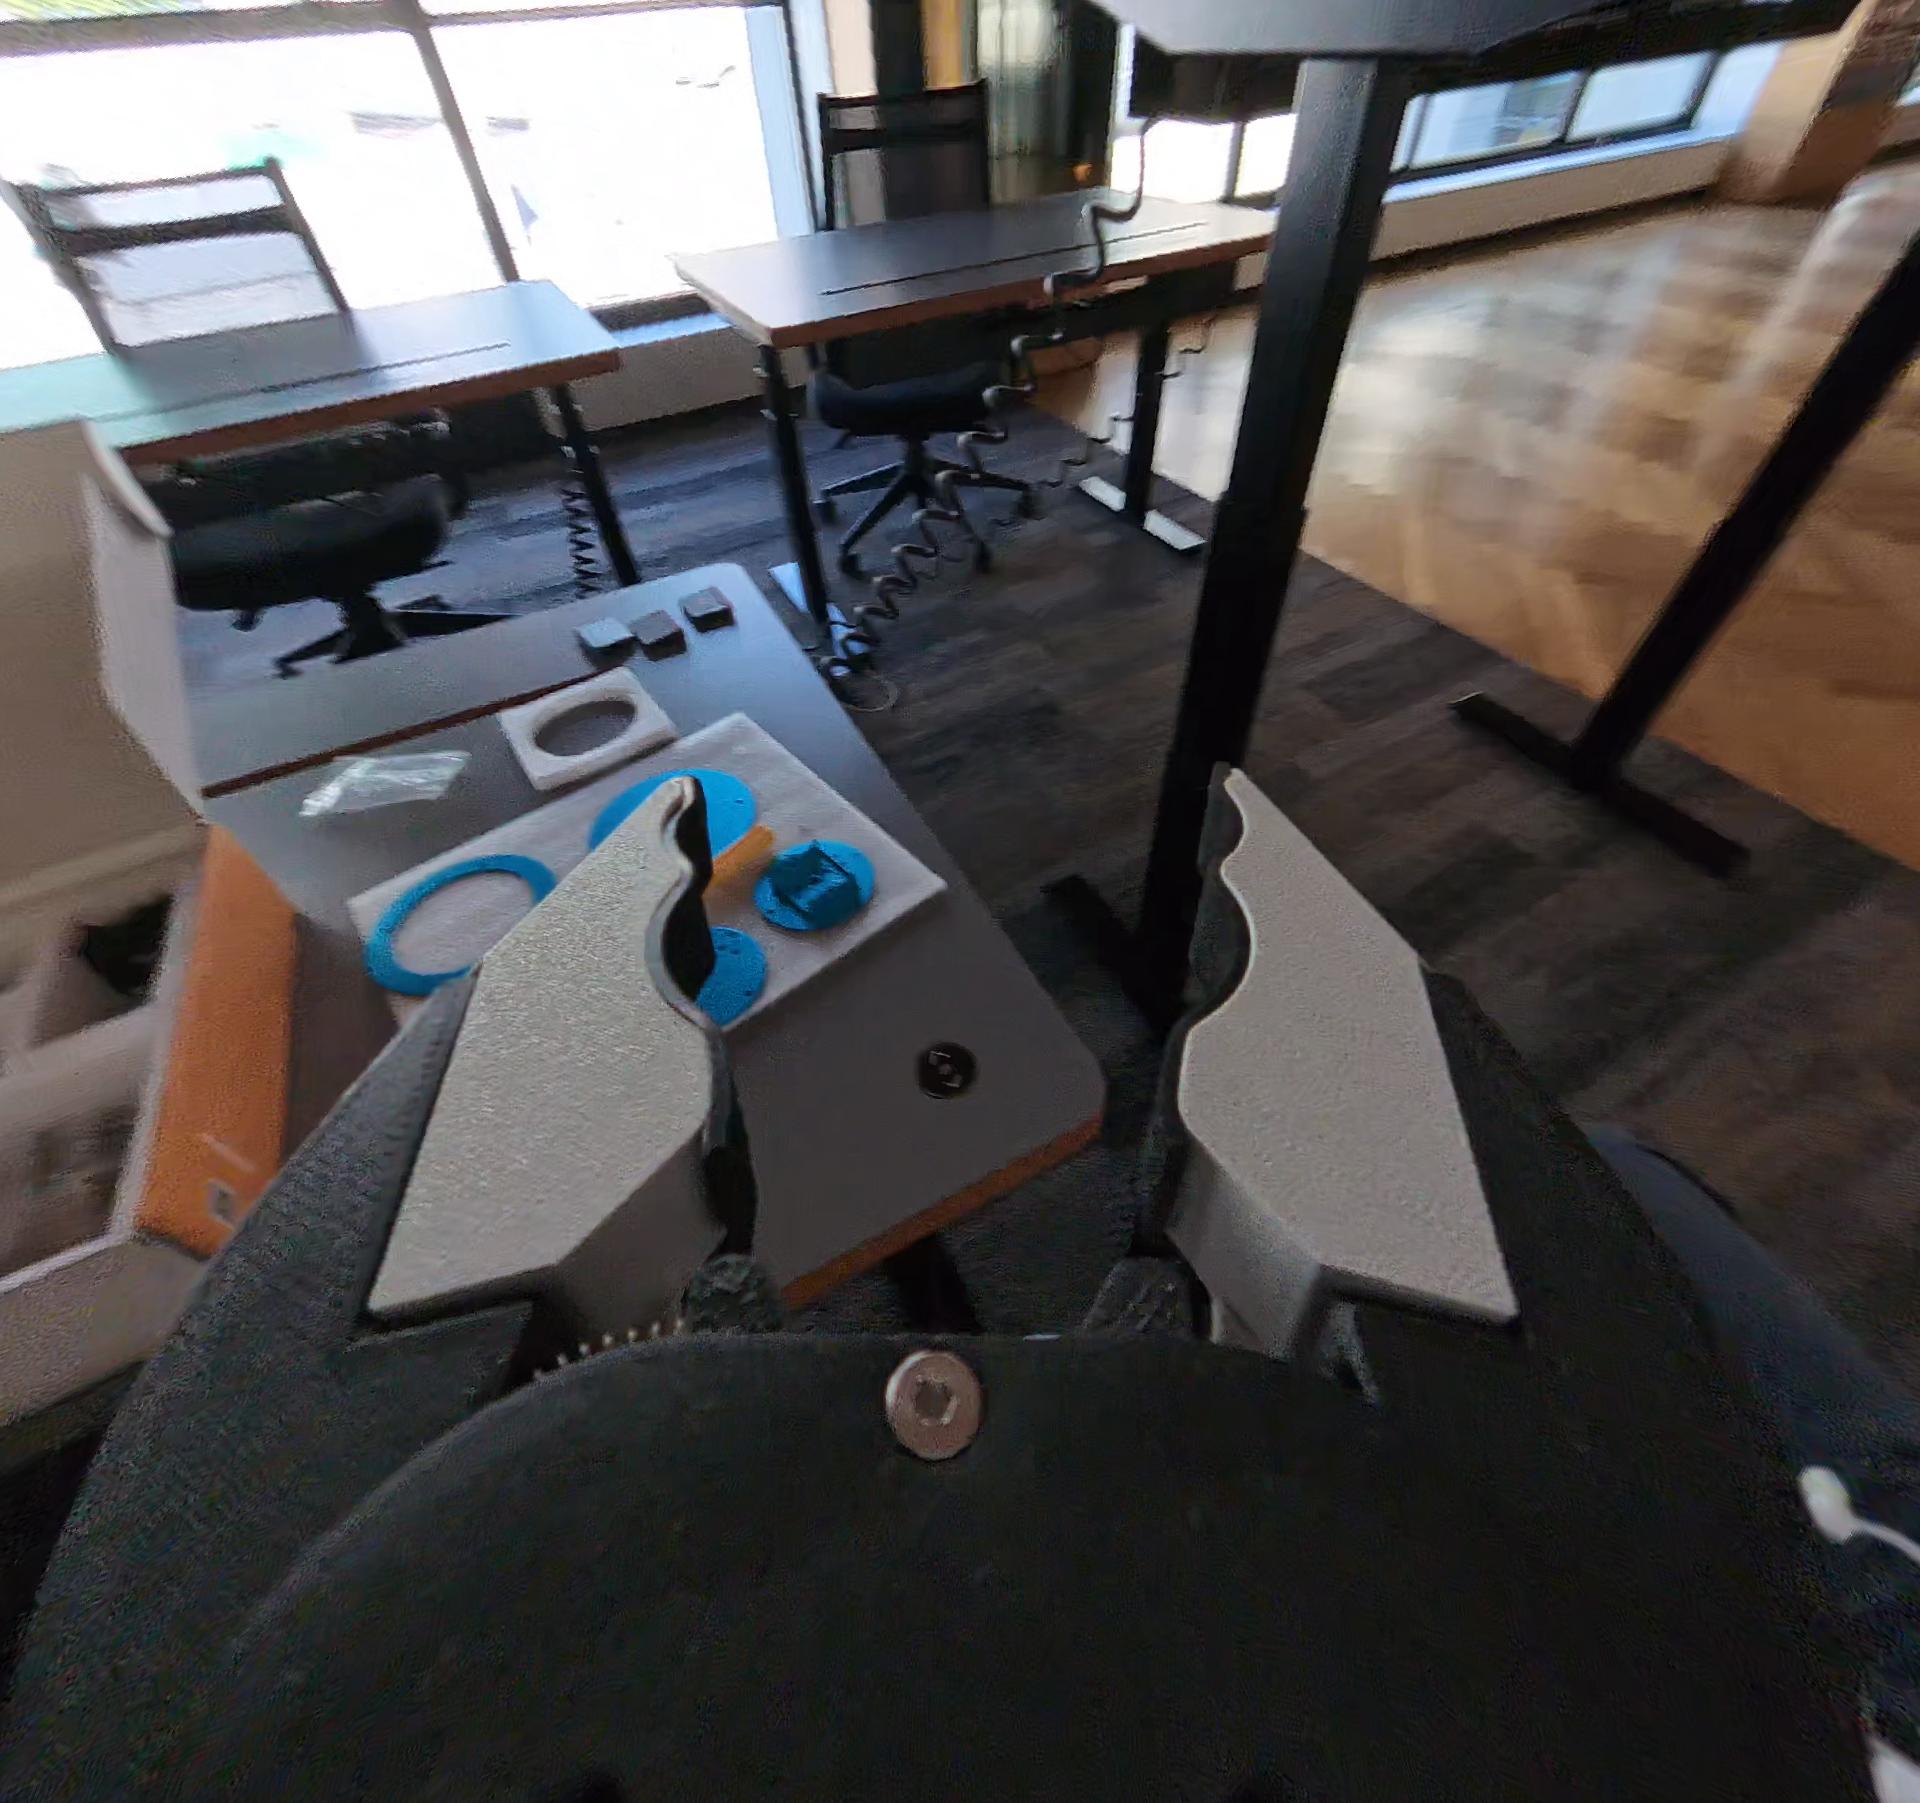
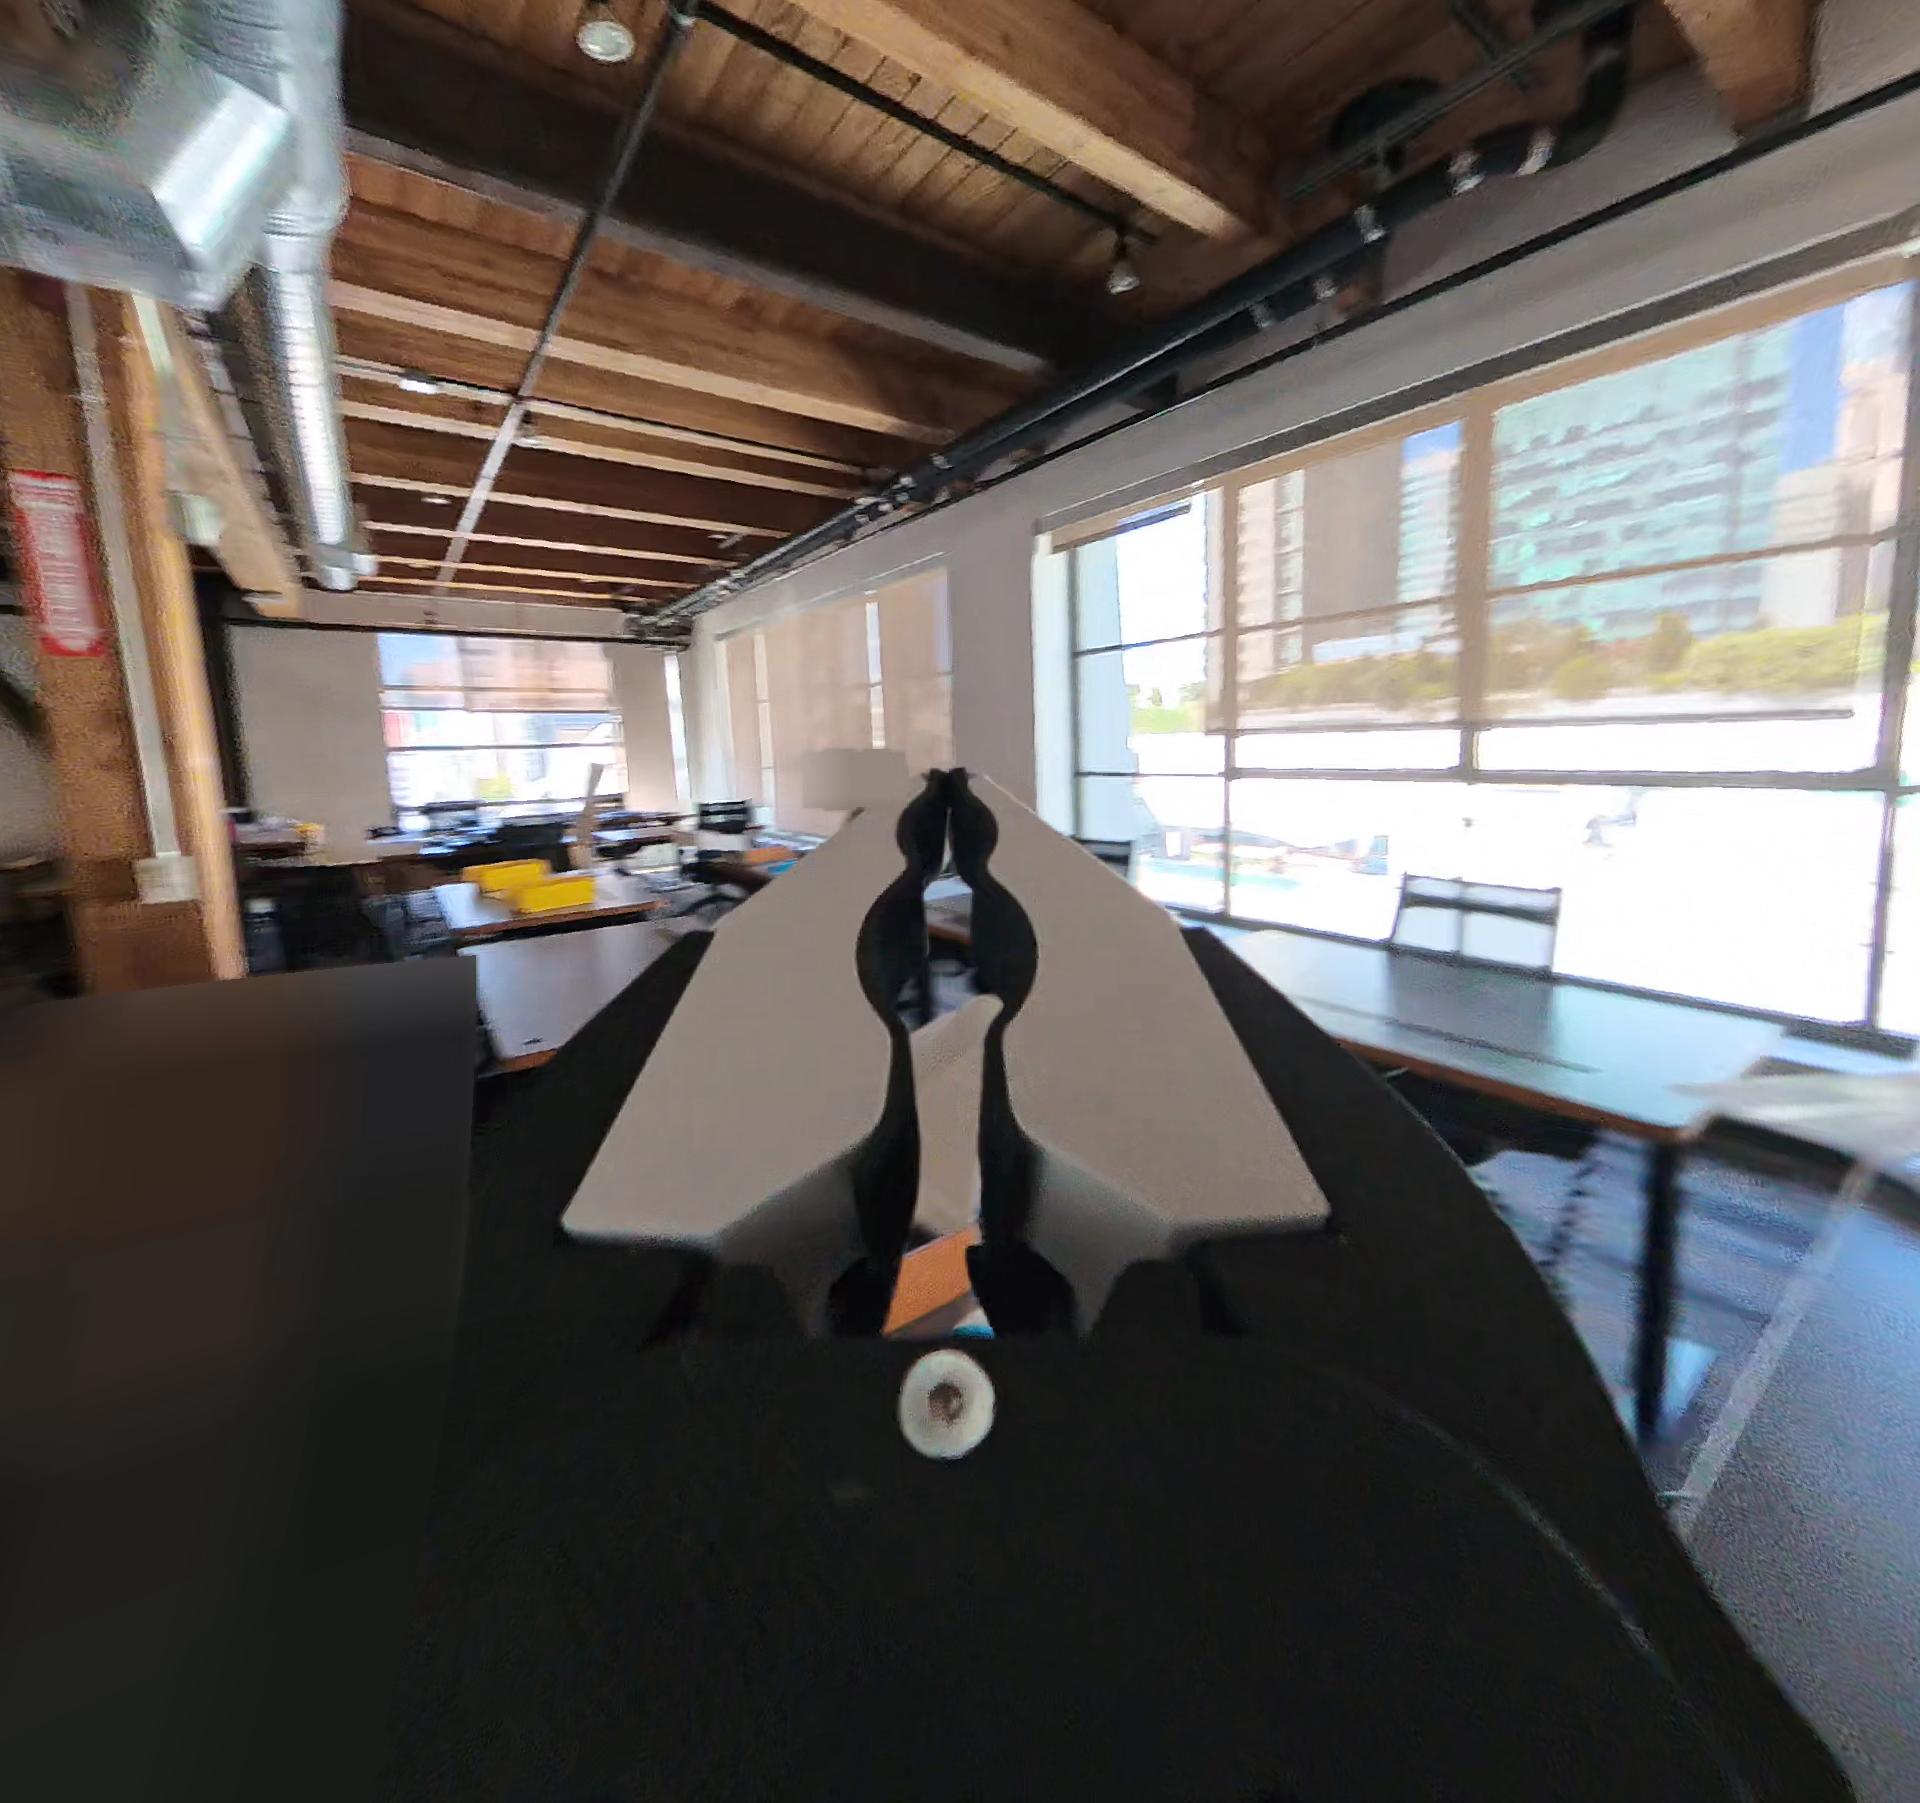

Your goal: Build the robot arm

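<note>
My left gripper (image 1: pixel 956 792) is open and empty, held above the near right corner of a dark table (image 1: pixel 883 1109). Beyond its left finger lies a white foam mat (image 1: pixel 894 880) with blue plastic parts: a thin ring (image 1: pixel 457 922), a large disc (image 1: pixel 727 803), a round piece with a raised block (image 1: pixel 816 886), a small holed disc (image 1: pixel 736 969) and an orange piece (image 1: pixel 750 854). My right gripper (image 2: pixel 948 777) is shut with nothing between its fingertips. It points up and out across the room, away from the table.
A white foam square with a round hole (image 1: pixel 587 727), a clear plastic bag (image 1: pixel 384 782) and three small dark blocks (image 1: pixel 655 629) lie farther back on the table. An orange and white box (image 1: pixel 218 1047) stands at left. A black desk leg (image 1: pixel 1247 527) rises at right. Desks and chairs fill the room.
</note>
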`<state>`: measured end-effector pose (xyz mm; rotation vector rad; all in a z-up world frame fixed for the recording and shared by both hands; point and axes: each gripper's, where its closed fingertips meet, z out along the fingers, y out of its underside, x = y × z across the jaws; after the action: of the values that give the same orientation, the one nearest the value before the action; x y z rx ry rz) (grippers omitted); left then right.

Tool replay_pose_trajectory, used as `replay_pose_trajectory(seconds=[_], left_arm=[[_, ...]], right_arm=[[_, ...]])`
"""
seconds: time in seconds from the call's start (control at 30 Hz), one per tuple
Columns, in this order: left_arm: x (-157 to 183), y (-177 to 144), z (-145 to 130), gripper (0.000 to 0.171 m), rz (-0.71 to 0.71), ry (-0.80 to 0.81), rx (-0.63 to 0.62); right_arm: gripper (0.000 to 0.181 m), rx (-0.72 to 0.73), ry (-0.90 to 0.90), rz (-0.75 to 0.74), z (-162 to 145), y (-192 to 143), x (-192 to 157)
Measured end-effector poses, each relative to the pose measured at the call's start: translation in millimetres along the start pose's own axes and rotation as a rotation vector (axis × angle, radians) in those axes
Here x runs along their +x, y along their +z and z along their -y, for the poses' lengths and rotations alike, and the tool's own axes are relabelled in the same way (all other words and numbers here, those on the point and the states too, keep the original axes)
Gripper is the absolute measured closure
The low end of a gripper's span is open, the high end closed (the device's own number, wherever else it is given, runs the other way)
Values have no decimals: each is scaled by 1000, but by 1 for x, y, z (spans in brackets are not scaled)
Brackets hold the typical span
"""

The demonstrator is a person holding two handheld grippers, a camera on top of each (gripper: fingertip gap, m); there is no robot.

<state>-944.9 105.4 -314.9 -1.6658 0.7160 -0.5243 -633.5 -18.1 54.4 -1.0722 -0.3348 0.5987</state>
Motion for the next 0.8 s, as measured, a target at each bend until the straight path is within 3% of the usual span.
replay_pose_trajectory(seconds=[0.07,0.17,0.23,0.33,0.47,0.53,0.63,0.8], left_arm=[[-7,-29,-18,82,-27,-115,17],[-14,-76,-60,83,-44,-205,-56],[-13,-101,-90,82,-29,-203,-111],[-5,-124,-119,82,18,-220,-80],[21,-144,-166,79,-3,-261,-153],[20,-155,-180,80,70,-221,-161],[21,-171,-192,82,147,-214,-152],[8,-183,-211,85,239,-208,-214]], right_arm=[[181,-56,87,115,-41,-21,-63],[181,-170,133,178,-117,-43,-120],[181,-260,73,140,-177,-53,-137],[181,-398,-5,116,-272,-74,-157],[181,-584,-85,-22,-398,-117,-149],[181,-653,-49,-15,-453,-131,-147],[181,-672,63,-7,-506,-139,-141],[175,-692,54,-49,-563,-121,-106]])
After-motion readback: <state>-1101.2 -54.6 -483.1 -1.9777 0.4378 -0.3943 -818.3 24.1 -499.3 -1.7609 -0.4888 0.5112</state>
